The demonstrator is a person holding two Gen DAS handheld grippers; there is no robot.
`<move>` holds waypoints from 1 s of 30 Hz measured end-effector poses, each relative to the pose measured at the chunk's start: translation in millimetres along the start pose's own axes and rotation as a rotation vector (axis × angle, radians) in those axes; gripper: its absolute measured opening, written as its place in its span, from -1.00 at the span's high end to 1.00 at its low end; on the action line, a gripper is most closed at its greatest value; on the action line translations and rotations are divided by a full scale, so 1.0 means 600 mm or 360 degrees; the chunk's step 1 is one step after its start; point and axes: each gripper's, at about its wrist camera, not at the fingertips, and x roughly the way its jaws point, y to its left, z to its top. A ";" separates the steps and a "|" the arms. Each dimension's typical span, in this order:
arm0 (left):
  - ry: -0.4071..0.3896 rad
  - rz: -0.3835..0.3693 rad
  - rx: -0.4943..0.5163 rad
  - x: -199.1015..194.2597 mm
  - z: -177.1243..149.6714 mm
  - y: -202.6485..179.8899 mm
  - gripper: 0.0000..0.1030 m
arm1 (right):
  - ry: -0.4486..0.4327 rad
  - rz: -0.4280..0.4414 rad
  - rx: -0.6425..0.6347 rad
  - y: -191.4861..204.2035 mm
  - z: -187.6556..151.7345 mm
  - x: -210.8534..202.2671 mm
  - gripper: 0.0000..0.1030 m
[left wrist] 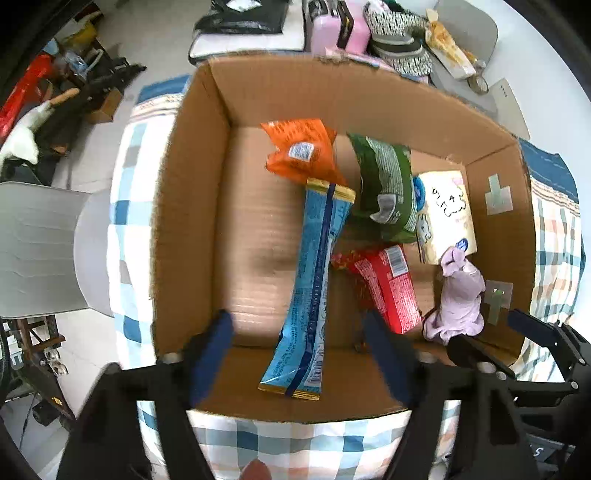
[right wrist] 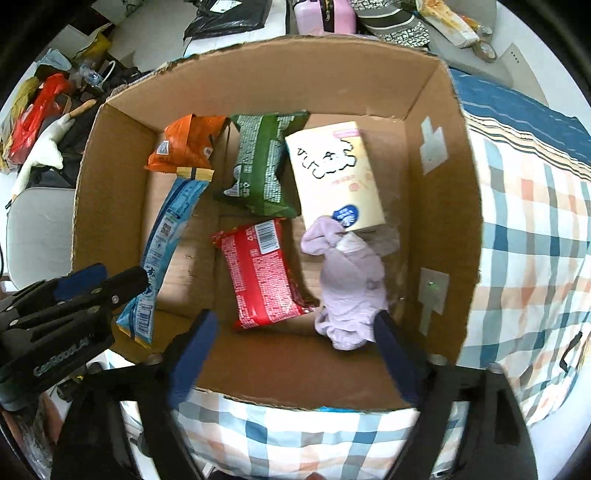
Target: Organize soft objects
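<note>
An open cardboard box (left wrist: 192, 206) (right wrist: 436, 122) holds an orange snack bag (left wrist: 301, 149) (right wrist: 186, 142), a green bag (left wrist: 388, 184) (right wrist: 262, 162), a long blue packet (left wrist: 314, 273) (right wrist: 162, 243), a red packet (left wrist: 388, 284) (right wrist: 260, 273), a cream tissue pack (left wrist: 448, 212) (right wrist: 336, 173) and a lilac cloth (left wrist: 460, 295) (right wrist: 351, 291). My left gripper (left wrist: 299, 332) is open above the box's near side, the blue packet lying loose between its fingers. My right gripper (right wrist: 293, 332) is open over the near edge, its right finger (right wrist: 391, 350) beside the lilac cloth.
The box sits on a blue, white and orange checked cloth (left wrist: 295, 443) (right wrist: 524, 229). A grey chair (left wrist: 37, 247) stands to the left. Behind the box lie a pink case (left wrist: 338, 26), patterned slippers (left wrist: 399, 37) and black bags (left wrist: 240, 18). Floor clutter lies at the far left (right wrist: 40, 107).
</note>
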 end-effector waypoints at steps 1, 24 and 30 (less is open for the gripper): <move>-0.0017 0.0011 -0.0005 -0.004 -0.001 0.001 -0.61 | -0.0011 -0.0012 0.0008 -0.004 -0.002 -0.004 -0.91; -0.0512 0.0039 -0.0070 -0.194 -0.128 -0.025 -0.89 | -0.0353 -0.0030 -0.0001 -0.025 -0.113 -0.168 -1.00; -0.0681 0.0040 -0.0077 -0.281 -0.186 -0.036 -0.89 | -0.0559 -0.0014 -0.0017 -0.026 -0.183 -0.277 -1.00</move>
